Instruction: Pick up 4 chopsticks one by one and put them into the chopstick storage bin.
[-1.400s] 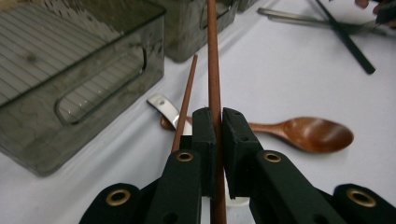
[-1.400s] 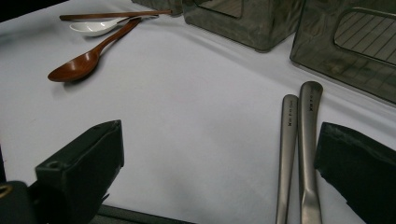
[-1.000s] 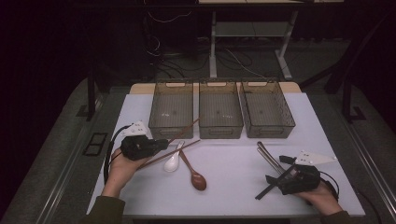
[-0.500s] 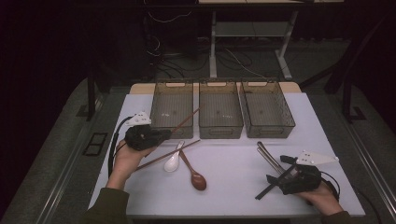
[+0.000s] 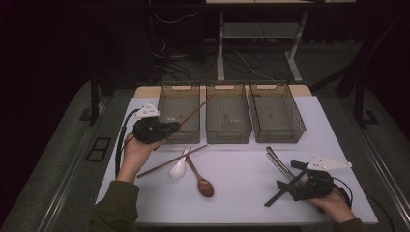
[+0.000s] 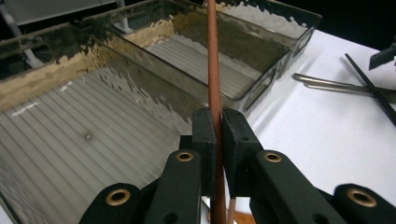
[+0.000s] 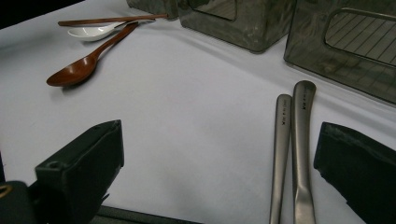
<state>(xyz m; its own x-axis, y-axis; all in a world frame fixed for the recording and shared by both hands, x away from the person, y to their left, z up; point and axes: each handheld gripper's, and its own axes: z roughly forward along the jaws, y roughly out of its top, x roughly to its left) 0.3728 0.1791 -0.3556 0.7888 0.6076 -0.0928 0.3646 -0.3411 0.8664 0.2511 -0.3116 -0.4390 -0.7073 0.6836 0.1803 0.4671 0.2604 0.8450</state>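
My left gripper (image 5: 175, 127) hangs just in front of the left bin (image 5: 167, 104), shut on a brown chopstick (image 5: 193, 113) that slants up and to the right over that bin. In the left gripper view the gripper (image 6: 218, 128) clamps the chopstick (image 6: 213, 79), which rises straight from between the pads above the ribbed bin floor (image 6: 70, 140). A second brown chopstick (image 5: 171, 161) lies on the white table (image 5: 241, 193). At the front right my right gripper (image 5: 290, 175) rests low on the table, open and holding nothing, jaws wide apart (image 7: 219, 154).
Three smoky clear bins stand in a row at the back, the middle bin (image 5: 228, 116) and right bin (image 5: 276, 113) beside the left one. A white spoon (image 5: 178, 167) and brown wooden spoon (image 5: 203, 184) lie mid-table. Two metal handles (image 7: 296, 140) and a black chopstick (image 5: 280, 193) lie by the right gripper.
My left gripper has risen and moved away from the person toward the left bin, carrying the brown chopstick. The right gripper has stayed put.
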